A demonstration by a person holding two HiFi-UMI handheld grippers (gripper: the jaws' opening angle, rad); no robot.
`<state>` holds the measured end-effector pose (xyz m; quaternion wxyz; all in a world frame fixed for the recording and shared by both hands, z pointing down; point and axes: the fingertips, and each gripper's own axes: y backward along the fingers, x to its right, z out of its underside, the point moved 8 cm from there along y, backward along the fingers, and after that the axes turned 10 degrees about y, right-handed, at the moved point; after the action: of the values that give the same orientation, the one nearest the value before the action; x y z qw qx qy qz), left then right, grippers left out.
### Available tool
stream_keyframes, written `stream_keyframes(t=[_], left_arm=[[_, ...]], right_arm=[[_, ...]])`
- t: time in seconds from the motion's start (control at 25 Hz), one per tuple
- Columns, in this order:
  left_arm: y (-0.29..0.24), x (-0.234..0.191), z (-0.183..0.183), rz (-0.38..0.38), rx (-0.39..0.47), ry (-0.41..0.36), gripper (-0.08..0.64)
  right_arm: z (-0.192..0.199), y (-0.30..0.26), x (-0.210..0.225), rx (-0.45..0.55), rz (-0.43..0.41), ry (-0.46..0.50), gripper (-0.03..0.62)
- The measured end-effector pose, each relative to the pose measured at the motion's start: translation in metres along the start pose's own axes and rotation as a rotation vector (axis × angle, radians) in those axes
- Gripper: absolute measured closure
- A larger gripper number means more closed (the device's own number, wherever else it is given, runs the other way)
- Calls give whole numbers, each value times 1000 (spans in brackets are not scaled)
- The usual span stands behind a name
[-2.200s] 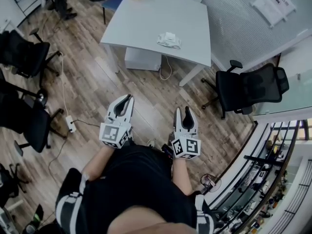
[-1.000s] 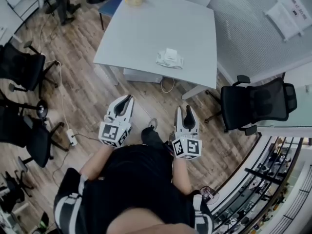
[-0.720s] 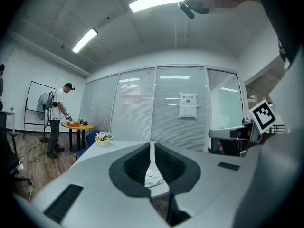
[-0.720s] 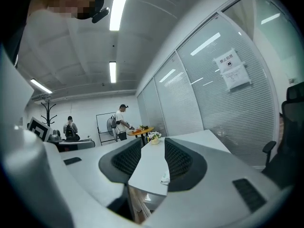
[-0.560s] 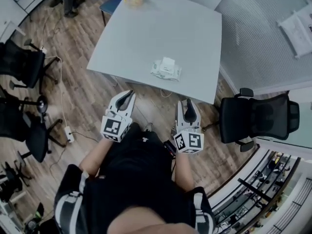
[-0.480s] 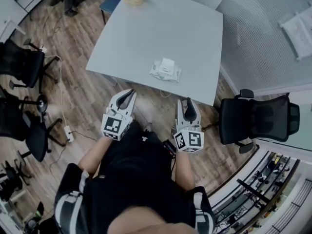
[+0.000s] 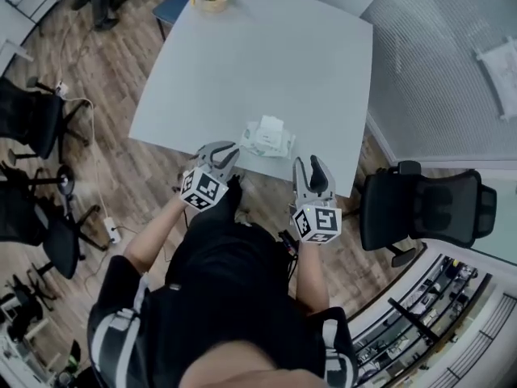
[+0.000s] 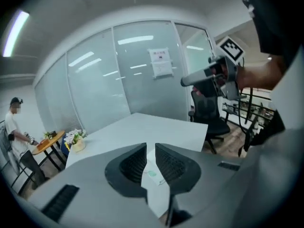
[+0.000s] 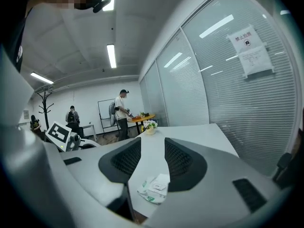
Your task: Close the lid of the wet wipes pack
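Progress: nothing done; lid (image 7: 271, 124) on wet wipes pack (image 7: 266, 142) looks raised.
Left tool (image 7: 224, 150): jaws parted, empty, pack just ahead.
Right tool (image 7: 310, 165): parted, empty.
Remaining: closing lid.

We log the table (image 7: 266, 63) top as smooth, matt, pale grey. The floor (image 7: 121, 79) is wood-grain planks with a low sheen. The wet wipes pack (image 7: 268, 138) is soft, crinkled white plastic film. The left gripper (image 7: 232, 147) and right gripper (image 7: 310, 161) are matt grey moulded plastic, and the pads (image 9: 126, 160) are black and ribbed. The office chair (image 7: 428, 208) is black, matt and cloth-like. The glass partition (image 9: 228, 80) is glossy with fine-striped frosting and has a paper notice (image 9: 251, 51) on it.
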<state>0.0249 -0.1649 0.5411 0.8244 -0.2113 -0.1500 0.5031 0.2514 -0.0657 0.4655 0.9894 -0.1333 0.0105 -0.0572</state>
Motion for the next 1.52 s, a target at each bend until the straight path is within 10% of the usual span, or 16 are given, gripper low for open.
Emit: stream_keyframes(t=[0.56,1.52], left_arm=[[-179,-45,98,326,-402,-346,462],[-227,-55,124,533,-575,-308,460]], right_arm=[[73,-174,45,-360,-284,74,410],[218,-320,63,-969,-883,169,396]])
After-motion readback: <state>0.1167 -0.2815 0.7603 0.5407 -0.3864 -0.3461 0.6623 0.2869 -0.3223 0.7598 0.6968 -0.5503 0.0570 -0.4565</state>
